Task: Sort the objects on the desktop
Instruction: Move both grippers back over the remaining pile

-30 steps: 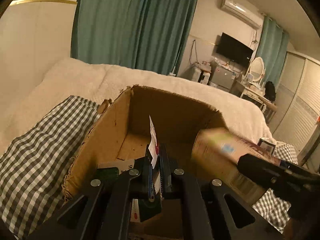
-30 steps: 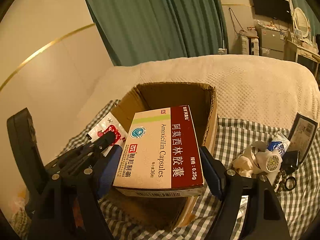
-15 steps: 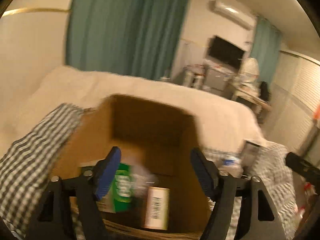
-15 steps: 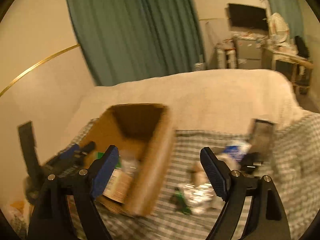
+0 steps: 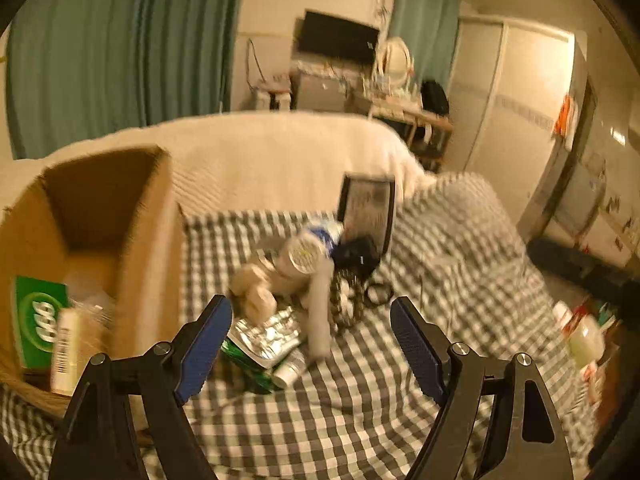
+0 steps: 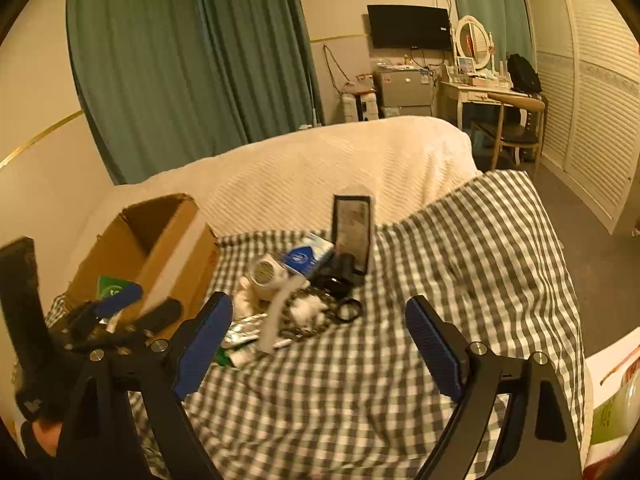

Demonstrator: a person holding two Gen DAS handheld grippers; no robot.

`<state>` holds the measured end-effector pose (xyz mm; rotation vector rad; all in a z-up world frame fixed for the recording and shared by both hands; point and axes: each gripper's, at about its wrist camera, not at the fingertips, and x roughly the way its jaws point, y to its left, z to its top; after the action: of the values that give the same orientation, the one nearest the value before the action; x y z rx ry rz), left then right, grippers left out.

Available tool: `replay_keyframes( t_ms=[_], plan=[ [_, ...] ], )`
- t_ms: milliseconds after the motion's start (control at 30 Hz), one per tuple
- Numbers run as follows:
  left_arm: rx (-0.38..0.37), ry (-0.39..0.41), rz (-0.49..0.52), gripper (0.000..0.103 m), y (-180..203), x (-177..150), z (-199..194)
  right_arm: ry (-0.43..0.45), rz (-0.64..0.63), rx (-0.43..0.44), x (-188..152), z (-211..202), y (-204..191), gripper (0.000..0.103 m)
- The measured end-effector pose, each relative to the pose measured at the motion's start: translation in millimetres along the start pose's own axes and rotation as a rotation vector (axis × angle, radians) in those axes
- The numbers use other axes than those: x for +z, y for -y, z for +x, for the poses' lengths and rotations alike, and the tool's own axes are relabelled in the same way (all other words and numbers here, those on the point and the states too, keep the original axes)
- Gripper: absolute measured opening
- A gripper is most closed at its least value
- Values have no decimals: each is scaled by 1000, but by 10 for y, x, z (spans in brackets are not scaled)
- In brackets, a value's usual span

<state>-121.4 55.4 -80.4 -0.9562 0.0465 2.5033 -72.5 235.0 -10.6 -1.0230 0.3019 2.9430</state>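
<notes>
We see two tools. Our left tool (image 5: 310, 344) has its jaws opening, and nothing is between them; our right tool (image 6: 318, 344) also has its jaws opening over the checked cloth (image 6: 460, 248), with nothing between them. There is one cardboard box (image 5: 148, 248), at the left on the bed. Inside it we can count one green packet (image 5: 36, 320) and one pale box with a barcode (image 5: 66, 350); other contents are too blurred to tell. Just beside the box lies one pile of mixed objects (image 6: 304, 292) on the cloth: one white jar (image 6: 266, 274), one blue-white packet (image 6: 308, 256), one foil sheet (image 5: 268, 334), and one dark flat pack (image 6: 352, 232) that stands upright.
</notes>
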Motion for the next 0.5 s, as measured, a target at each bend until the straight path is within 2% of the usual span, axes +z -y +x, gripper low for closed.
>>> replay_keyframes(
  t_ms=[133, 267, 367, 433, 500],
  plan=[
    [13, -73, 20, 84, 41, -142, 371, -10, 10, 8, -61, 136, 163, 88],
    [29, -149, -16, 84, -44, -202, 725, -21, 29, 1, -118, 276, 310, 88],
    [49, -180, -3, 83, -65, -233, 963, -47, 53, 6, -190, 422, 419, 88],
    [59, -193, 26, 74, -49, -240, 1072, -61, 64, 0, -229, 505, 467, 88],
    [57, -214, 58, 47, -33, -249, 1198, -79, 73, 1, -266, 593, 517, 88]
  ],
)
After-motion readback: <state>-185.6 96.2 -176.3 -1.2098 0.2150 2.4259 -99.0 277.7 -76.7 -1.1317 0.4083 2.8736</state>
